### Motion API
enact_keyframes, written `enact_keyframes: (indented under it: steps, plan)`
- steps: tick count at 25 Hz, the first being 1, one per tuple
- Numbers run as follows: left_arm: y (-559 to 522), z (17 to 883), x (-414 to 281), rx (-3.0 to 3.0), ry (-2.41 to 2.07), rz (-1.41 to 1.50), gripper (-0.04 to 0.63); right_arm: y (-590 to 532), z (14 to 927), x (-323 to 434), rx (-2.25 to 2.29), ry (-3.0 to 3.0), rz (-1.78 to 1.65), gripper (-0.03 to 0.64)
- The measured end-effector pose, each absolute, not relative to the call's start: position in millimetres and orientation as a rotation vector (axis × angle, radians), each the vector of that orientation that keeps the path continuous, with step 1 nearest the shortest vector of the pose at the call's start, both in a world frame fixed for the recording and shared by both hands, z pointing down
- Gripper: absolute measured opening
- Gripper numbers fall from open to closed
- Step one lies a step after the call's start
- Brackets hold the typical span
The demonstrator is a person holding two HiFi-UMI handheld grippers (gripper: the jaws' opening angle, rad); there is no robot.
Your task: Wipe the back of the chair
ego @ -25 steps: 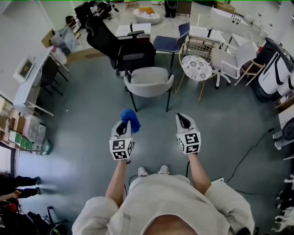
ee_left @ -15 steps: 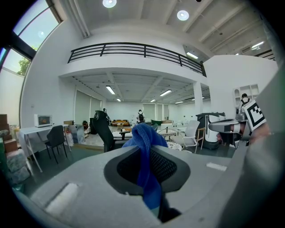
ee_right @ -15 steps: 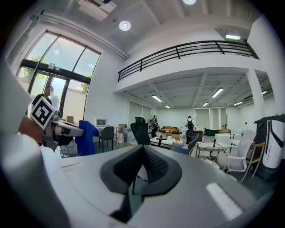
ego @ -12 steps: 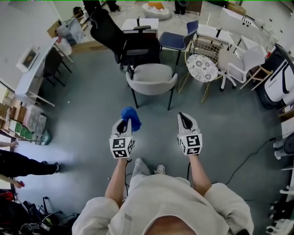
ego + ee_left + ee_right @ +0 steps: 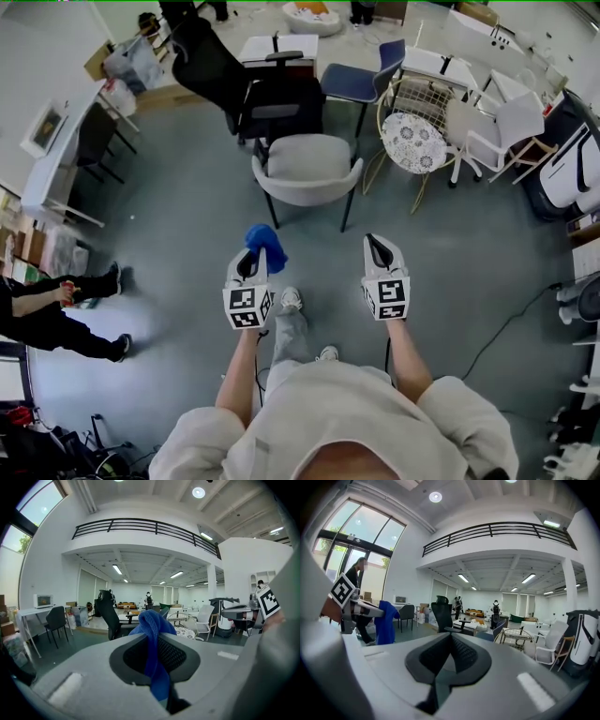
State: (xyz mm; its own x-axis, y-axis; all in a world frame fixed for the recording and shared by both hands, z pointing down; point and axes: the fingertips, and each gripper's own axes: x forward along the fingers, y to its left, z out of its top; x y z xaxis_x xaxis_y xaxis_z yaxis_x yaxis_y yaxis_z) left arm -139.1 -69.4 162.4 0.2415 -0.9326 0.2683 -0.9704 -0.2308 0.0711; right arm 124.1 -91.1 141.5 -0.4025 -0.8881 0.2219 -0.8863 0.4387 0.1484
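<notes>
Grey chair (image 5: 307, 169) is seen ahead of both claws, well apart from them. Blue cloth (image 5: 266, 242) is clamped in the left claw (image 5: 251, 260). The right claw (image 5: 377, 249) is held closed, nothing gripped.

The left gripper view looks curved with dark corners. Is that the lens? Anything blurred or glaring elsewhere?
Left gripper view: the wide-angle lens bends the black balcony railing and darkens the corners; the left claw, close up, is soft around its blue woven cloth. Right gripper view: same bending, tall windows washed out bright. Head view: same bowing; a pale reflection on the grey floor.
</notes>
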Motion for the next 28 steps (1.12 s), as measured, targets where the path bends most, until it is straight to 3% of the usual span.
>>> enact_keyframes:
  steps: [16, 28]
  plan:
    - [-247.1, 236.3, -221.9, 2.252, -1.641, 0.277, 0.038, -267.9, 190.4, 55.7, 1.649, -2.287, 0.13, 0.002]
    - [-294.4, 305.4, -232.7, 2.258, -1.609, 0.273, 0.038, -287.2, 282.6, 64.5, 1.664, -2.205, 0.24, 0.002]
